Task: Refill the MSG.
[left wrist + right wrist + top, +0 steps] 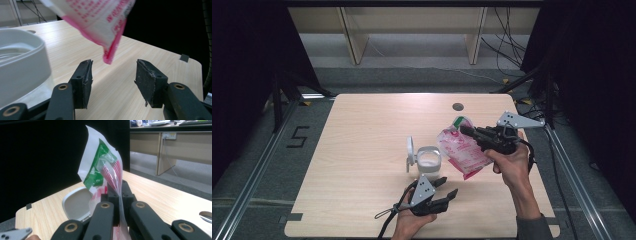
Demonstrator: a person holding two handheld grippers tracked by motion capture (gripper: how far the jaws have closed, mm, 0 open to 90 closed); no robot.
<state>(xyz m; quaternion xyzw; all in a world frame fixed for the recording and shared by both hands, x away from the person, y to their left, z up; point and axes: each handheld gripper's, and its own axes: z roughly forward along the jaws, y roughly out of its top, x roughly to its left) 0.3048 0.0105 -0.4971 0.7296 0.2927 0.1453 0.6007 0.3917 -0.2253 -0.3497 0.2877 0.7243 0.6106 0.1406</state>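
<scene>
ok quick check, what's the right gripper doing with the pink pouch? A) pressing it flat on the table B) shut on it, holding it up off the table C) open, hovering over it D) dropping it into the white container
B: the right gripper has its jaws closed on the pink pouch, which hangs above the table beside the white container.

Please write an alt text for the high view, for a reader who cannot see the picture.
A person's right gripper holds a pink and white bag above a wooden table, beside an open white container with its lid raised. The left gripper, open, rests near the table's front edge.
</scene>
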